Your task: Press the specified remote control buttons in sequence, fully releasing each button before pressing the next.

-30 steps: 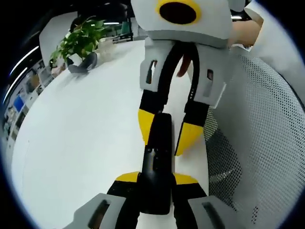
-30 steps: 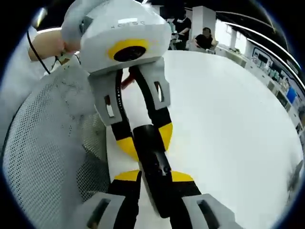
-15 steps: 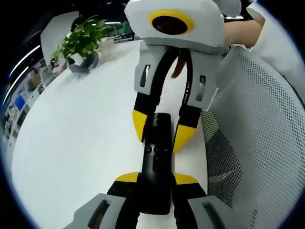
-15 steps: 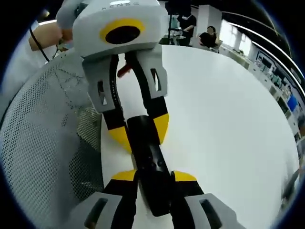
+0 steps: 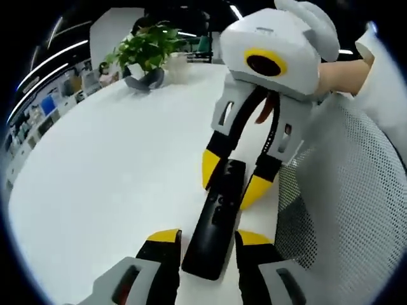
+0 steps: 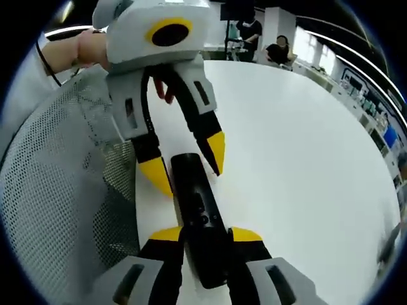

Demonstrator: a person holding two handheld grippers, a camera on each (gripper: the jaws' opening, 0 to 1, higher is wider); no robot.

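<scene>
Black remote control (image 6: 198,219), lying lengthwise on the white table (image 6: 305,165) (mesh chair back (image 6: 57,190) alongside). Right gripper (image 6: 198,238): jaws closed on its near end. Left gripper (image 5: 205,240): jaws parted, flanking the opposite end.

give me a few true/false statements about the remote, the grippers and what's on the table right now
1. The black remote control lies between the right gripper's yellow-tipped jaws. True.
2. The left gripper is clamped shut on the remote. False: its jaws stand apart on either side of the remote's end, with gaps showing.
3. A potted green plant stands at the far side of the white table. True.
4. The remote is white. False: it is black.
5. A white mesh chair back sits beside the table edge. True.
6. The remote is lifted off the table. False: it lies flat on the tabletop.
</scene>
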